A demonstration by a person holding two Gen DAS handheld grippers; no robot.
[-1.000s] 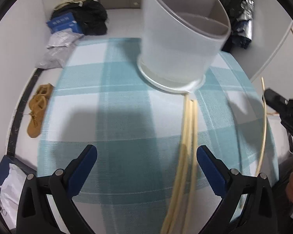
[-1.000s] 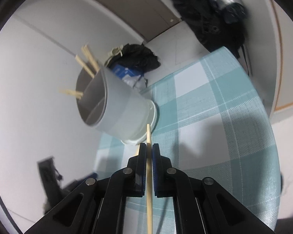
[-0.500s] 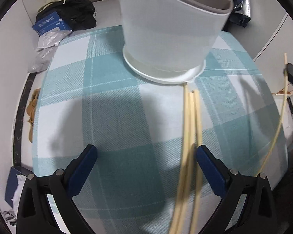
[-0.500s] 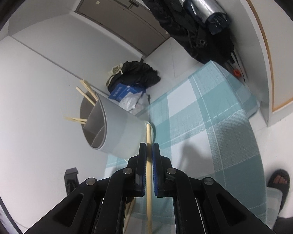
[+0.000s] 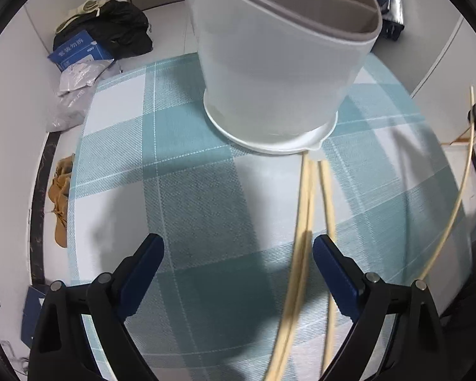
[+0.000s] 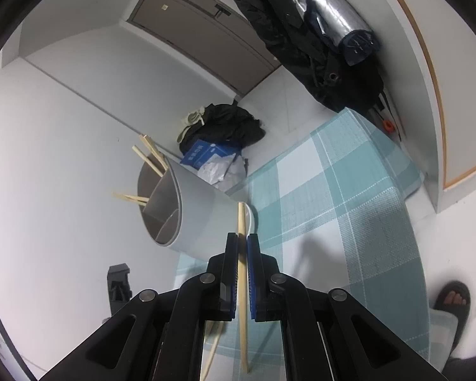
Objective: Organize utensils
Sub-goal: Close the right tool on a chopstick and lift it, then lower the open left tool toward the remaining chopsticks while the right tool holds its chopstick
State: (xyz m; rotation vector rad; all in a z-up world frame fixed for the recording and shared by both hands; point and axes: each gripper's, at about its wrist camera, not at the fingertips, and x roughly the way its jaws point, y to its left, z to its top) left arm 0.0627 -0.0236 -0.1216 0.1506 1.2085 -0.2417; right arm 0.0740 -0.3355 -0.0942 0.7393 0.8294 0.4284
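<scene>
The left gripper (image 5: 238, 273) hovered over the checked counter (image 5: 187, 190), its jaws closing with loose chopsticks (image 5: 304, 222) lying between them, not pinched. The right gripper (image 6: 242, 250) stayed clenched on a single chopstick (image 6: 242, 285). Farther off stood the white divided utensil holder (image 5: 279, 63), more chopsticks (image 6: 149, 155) already inside.

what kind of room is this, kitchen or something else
Probably a home entryway or spare room, not a kitchen. The checked mat and utensil holder sit near a door, with coats hanging on the wall and a bag pile on the floor.
</scene>
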